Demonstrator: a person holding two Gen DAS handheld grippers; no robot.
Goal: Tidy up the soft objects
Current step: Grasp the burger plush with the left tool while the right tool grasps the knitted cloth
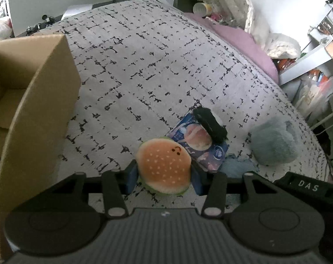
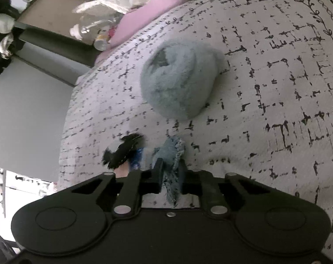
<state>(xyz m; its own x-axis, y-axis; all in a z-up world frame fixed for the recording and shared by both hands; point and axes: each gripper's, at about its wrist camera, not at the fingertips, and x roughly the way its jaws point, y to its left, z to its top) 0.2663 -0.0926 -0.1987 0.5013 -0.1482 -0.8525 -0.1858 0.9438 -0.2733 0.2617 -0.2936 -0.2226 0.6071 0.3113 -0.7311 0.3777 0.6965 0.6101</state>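
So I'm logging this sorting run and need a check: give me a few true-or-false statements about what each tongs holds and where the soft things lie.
1. The left tongs are shut on the round orange hamburger plush toy. True.
2. The right tongs are open and hold nothing. False: they pinch the frayed blue denim cloth.
3. The fluffy grey-blue rolled bundle lies inside the brown cardboard box. False: it lies on the patterned bedspread.
4. The black fuzzy item rests on the blue printed packet. True.
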